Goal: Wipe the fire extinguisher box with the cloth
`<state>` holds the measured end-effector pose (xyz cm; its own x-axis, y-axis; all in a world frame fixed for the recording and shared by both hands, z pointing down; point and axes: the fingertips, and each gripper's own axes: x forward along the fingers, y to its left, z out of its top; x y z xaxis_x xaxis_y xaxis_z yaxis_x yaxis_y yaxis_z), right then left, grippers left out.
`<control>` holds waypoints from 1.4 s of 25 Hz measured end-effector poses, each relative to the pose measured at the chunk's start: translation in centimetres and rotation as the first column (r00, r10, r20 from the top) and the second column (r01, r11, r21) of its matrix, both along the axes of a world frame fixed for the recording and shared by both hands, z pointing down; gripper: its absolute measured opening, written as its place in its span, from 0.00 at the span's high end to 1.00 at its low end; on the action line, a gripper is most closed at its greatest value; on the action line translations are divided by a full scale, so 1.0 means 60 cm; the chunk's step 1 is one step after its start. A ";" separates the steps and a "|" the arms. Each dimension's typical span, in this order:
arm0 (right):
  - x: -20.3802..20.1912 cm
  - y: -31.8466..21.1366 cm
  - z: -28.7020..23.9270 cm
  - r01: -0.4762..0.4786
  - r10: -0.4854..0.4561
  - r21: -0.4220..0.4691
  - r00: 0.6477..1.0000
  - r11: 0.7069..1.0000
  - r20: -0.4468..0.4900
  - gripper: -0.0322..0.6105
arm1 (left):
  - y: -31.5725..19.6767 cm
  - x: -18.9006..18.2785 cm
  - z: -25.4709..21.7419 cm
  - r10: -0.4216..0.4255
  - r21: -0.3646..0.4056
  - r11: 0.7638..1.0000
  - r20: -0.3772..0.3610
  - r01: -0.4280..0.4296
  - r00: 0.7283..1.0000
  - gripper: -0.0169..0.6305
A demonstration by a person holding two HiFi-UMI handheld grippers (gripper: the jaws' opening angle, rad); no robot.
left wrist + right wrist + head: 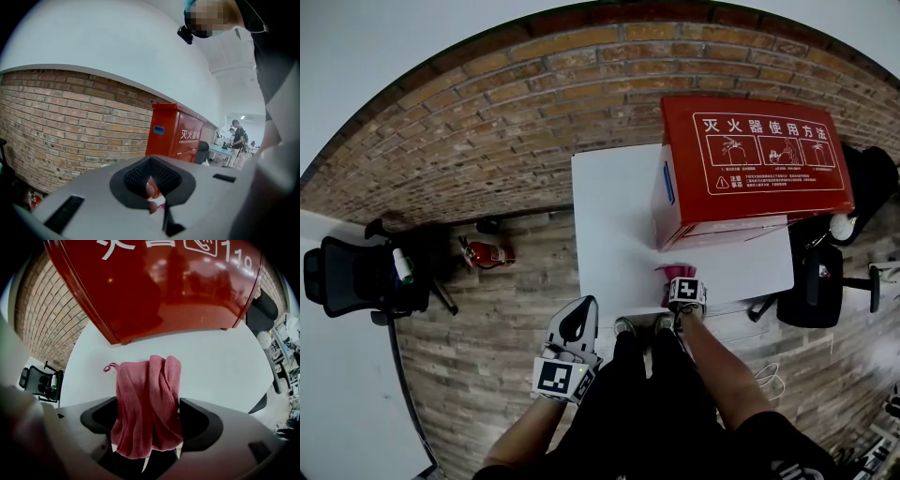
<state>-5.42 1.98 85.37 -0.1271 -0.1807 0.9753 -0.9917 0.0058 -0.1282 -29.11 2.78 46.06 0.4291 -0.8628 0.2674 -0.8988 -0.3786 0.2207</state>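
The red fire extinguisher box (750, 169) with white lettering stands on the right part of a white table (614, 216). In the right gripper view, the box (159, 287) fills the top and a pink cloth (147, 404) is bunched between the jaws. My right gripper (147, 420) is shut on this cloth and points down over the table (215, 366) just in front of the box. In the head view, the right gripper (682, 289) holds the cloth (668, 274) at the table's near edge. My left gripper (577, 323) is shut and empty, off the table to the left. Its own view shows the box (176, 133) ahead.
A black office chair (356, 277) and a small red extinguisher (487, 253) stand on the floor to the left. Another black chair (820, 281) is right of the table. A brick wall (487, 122) runs behind. A person (238, 136) stands far back.
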 end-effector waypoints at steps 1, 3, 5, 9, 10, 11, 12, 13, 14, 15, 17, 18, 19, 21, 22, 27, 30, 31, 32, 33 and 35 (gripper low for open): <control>0.002 -0.001 -0.002 -0.005 0.005 0.007 1.000 1.000 0.002 0.29 | 0.001 0.000 0.001 0.000 -0.001 1.000 0.000 0.000 1.000 0.92; 0.011 -0.005 -0.009 -0.003 0.004 0.026 1.000 1.000 -0.019 0.55 | 0.002 0.000 0.003 0.000 0.000 1.000 -0.001 0.000 1.000 0.92; 0.012 -0.010 -0.015 0.026 -0.025 0.041 0.999 0.999 -0.025 0.65 | 0.002 -0.001 0.004 -0.003 -0.001 1.000 -0.004 0.003 1.000 0.92; 0.015 -0.006 -0.016 0.024 -0.023 0.028 1.000 0.999 -0.017 0.69 | 0.000 0.000 0.005 0.000 -0.001 1.000 -0.003 0.000 1.000 0.92; 0.016 -0.005 -0.017 0.020 -0.020 0.030 1.000 0.999 -0.015 0.71 | 0.000 0.000 0.005 0.000 -0.001 1.000 -0.004 0.000 1.000 0.92; 0.016 -0.006 -0.019 0.019 -0.018 0.034 1.000 0.999 -0.011 0.73 | 0.000 0.000 0.004 0.000 0.000 1.000 -0.005 0.000 1.000 0.92; 0.017 -0.006 -0.020 0.019 -0.019 0.039 1.000 0.999 -0.005 0.74 | -0.001 0.001 0.004 0.000 0.001 1.000 -0.006 0.000 1.000 0.92; 0.017 -0.006 -0.021 0.021 -0.021 0.043 1.000 0.999 0.001 0.74 | -0.001 0.001 0.005 0.001 0.001 1.000 -0.006 -0.001 1.000 0.92; 0.018 -0.006 -0.021 0.024 -0.024 0.046 1.000 0.999 0.008 0.75 | -0.002 0.002 0.005 0.002 0.000 1.000 -0.005 -0.002 1.000 0.92; 0.019 -0.006 -0.021 0.027 -0.027 0.049 1.000 0.998 0.015 0.76 | -0.002 0.003 0.007 0.005 0.000 1.000 -0.004 -0.005 1.000 0.92; 0.021 -0.007 -0.024 0.031 -0.034 0.064 0.999 0.997 0.034 0.77 | -0.003 0.005 0.008 0.009 -0.002 1.000 -0.002 -0.009 1.000 0.92; 0.022 -0.008 -0.026 0.033 -0.037 0.076 0.998 0.997 0.049 0.77 | -0.003 0.005 0.008 0.011 -0.002 1.000 -0.003 -0.011 1.000 0.92; 0.023 -0.009 -0.029 0.034 -0.040 0.089 0.997 0.995 0.067 0.77 | -0.004 0.006 0.008 0.013 -0.002 1.000 -0.002 -0.013 1.000 0.92; 0.025 -0.011 -0.035 0.036 -0.049 0.118 0.993 0.992 0.109 0.78 | -0.005 0.008 0.009 0.015 -0.003 1.000 -0.004 -0.015 1.000 0.92; 0.026 -0.012 -0.038 0.033 -0.050 0.131 0.990 0.991 0.133 0.78 | -0.005 0.009 0.009 0.017 -0.004 1.000 -0.004 -0.017 1.000 0.92; 0.038 -0.017 -0.062 -0.018 -0.024 0.178 0.972 0.984 0.233 0.79 | -0.007 0.021 0.017 0.032 -0.007 0.999 -0.007 -0.032 0.999 0.92; 0.043 -0.024 -0.088 -0.048 -0.017 0.221 0.959 0.974 0.281 0.79 | -0.008 0.030 0.014 0.042 -0.003 0.999 -0.006 -0.042 0.999 0.92; 0.044 -0.026 -0.098 -0.058 -0.016 0.236 0.954 0.970 0.299 0.79 | -0.009 0.033 0.011 0.044 -0.002 0.999 -0.006 -0.044 0.999 0.92; 0.045 -0.028 -0.109 -0.067 -0.016 0.251 0.949 0.966 0.316 0.79 | -0.010 0.036 0.008 0.046 -0.002 0.999 -0.006 -0.046 0.999 0.92; 0.045 -0.030 -0.121 -0.074 -0.019 0.266 0.944 0.961 0.331 0.79 | -0.011 0.039 0.007 0.049 0.000 0.999 -0.007 -0.049 0.999 0.92; 0.046 -0.033 -0.145 -0.086 -0.024 0.293 0.936 0.952 0.352 0.79 | -0.011 0.046 0.005 0.055 0.004 0.998 -0.009 -0.055 0.998 0.92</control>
